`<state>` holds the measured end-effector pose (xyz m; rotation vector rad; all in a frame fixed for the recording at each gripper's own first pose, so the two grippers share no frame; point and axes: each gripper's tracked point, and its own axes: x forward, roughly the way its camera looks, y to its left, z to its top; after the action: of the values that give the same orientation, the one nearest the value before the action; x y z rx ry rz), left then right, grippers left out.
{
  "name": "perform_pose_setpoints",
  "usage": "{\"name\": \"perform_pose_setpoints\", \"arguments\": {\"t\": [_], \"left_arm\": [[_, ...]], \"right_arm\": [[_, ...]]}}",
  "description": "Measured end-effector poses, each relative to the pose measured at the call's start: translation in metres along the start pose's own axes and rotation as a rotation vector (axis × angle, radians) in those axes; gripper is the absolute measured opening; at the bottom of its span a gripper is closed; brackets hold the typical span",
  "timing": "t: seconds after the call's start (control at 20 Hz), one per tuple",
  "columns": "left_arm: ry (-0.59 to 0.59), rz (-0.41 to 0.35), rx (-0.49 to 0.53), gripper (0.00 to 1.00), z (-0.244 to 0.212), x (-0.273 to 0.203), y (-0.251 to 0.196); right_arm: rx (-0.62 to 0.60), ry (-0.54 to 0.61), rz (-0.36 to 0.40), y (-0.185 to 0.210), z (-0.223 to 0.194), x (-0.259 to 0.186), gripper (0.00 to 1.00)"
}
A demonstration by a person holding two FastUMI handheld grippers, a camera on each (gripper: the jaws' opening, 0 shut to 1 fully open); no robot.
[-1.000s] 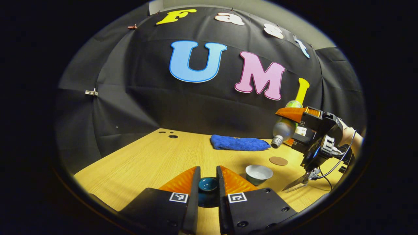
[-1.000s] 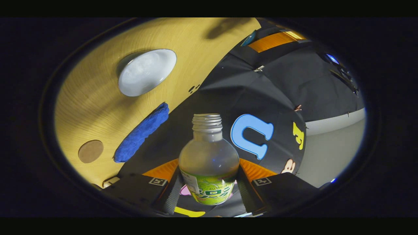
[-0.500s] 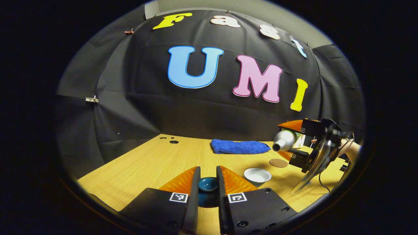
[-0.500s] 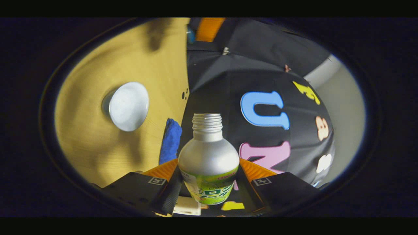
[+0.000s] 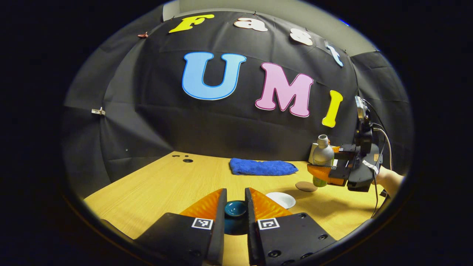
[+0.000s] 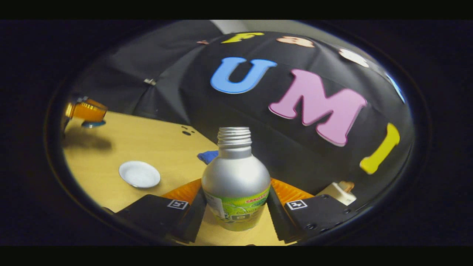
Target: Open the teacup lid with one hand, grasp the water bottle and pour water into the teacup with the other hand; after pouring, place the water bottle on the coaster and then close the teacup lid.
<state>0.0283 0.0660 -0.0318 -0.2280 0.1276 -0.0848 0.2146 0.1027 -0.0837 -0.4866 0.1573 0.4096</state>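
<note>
At the wooden tabletop (image 5: 159, 186), the right gripper (image 6: 235, 201) is holding the water bottle (image 6: 235, 184) upright, its jaws clamped on the bottle's labelled lower body, one finger on each side. The bottle's threaded neck is standing open, with no cap on it. Seen from the left gripper view, the bottle (image 5: 322, 159) is hanging just beyond the round brown coaster (image 5: 306, 186), its base close above the tabletop; whether it is touching the coaster cannot be told. A hand (image 5: 388, 179) is gripping the right gripper (image 5: 327, 173) from behind, a cable trailing from it.

The teacup (image 5: 280, 200), white inside and uncovered, is sitting nearer than the coaster and slightly to its left, apart from it; in the right gripper view the teacup (image 6: 139, 174) is lying well to the left of the bottle. The left gripper (image 5: 235, 207) is pinching the dark blue teacup lid (image 5: 235, 208) by its knob, jaws drawn close together on it, just left of the teacup. A folded blue cloth (image 5: 262, 167) is resting beyond the coaster and to its left, close to the booth wall. A small white box (image 6: 337, 193) is showing to the right of the bottle.
</note>
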Motion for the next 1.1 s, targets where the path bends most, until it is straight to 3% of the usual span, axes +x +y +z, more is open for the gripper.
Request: {"name": "perform_pose_setpoints", "arguments": {"t": [0.2, 0.3, 0.5, 0.75, 1.1], "left_arm": [[0.008, -0.026, 0.007, 0.33, 0.000, 0.006, -0.014], [0.007, -0.030, 0.024, 0.32, 0.001, 0.007, -0.018], [0.015, -0.027, 0.031, 0.30, -0.002, 0.009, -0.019], [0.039, -0.024, 0.014, 0.30, -0.012, 0.015, -0.019], [0.056, -0.021, 0.017, 0.30, -0.018, 0.020, -0.019]], "right_arm": [[0.322, -0.003, -0.029, -0.035, 0.000, 0.018, 0.80], [0.408, -0.014, -0.064, -0.057, -0.004, 0.030, 0.80], [0.426, 0.030, -0.123, -0.079, -0.031, 0.047, 0.80], [0.489, 0.036, -0.105, -0.069, -0.050, 0.060, 0.81], [0.406, 0.024, -0.113, -0.064, -0.051, 0.061, 0.82]]}}
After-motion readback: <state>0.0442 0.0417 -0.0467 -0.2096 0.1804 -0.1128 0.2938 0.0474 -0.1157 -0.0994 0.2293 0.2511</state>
